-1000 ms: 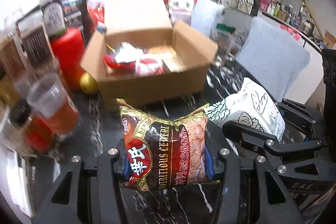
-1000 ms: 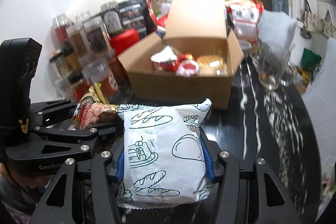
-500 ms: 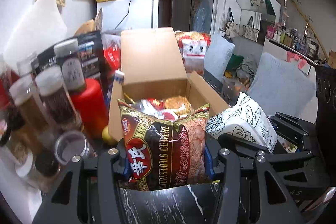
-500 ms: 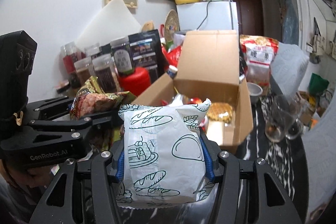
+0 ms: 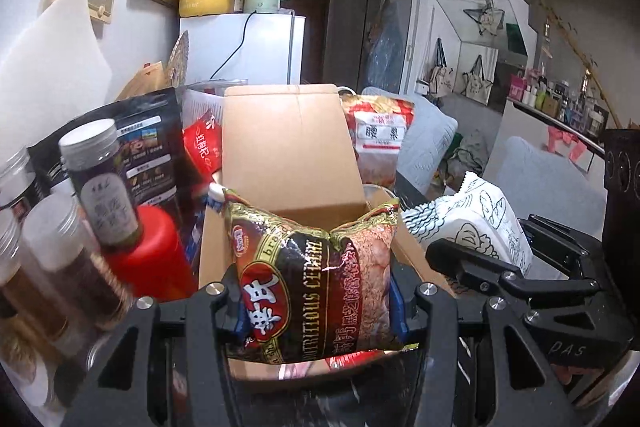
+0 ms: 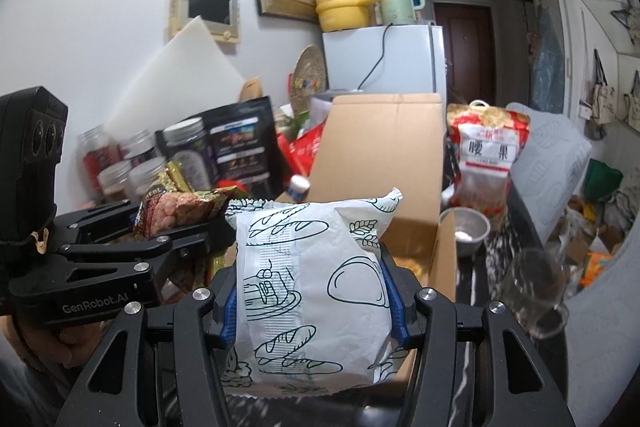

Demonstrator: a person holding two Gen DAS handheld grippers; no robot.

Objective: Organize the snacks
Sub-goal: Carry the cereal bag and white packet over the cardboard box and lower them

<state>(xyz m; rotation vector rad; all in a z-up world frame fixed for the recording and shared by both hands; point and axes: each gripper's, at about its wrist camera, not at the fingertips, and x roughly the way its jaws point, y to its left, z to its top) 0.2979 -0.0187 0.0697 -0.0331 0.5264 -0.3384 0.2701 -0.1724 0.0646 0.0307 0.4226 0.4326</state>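
Left wrist view: compared with one second ago, the cardboard box (image 5: 292,163) is now filling the centre of the frame rather than sitting farther up, and the dark tabletop seen then is mostly hidden. The left gripper (image 5: 316,303) is clamping the brown cereal packet (image 5: 316,283) between its blue-padded fingers (image 5: 398,303), the jaws narrowed to the packet's width; the packet is standing upright at lower centre, over the box's near edge. A red canister (image 5: 154,259) and spice jars (image 5: 100,183) are sitting at the left of the frame. At right, the right gripper (image 5: 492,267) is carrying the white bread packet (image 5: 476,219).

Right wrist view: the box (image 6: 380,155) is likewise looming closer than a second ago. The right gripper (image 6: 312,311) is squeezing the white bread packet (image 6: 312,279) upright at lower centre, jaws set to its width, above the box's near wall. The left gripper (image 6: 132,259) is holding the cereal packet (image 6: 180,203) at middle left. A drinking glass (image 6: 536,291) is standing at lower right.
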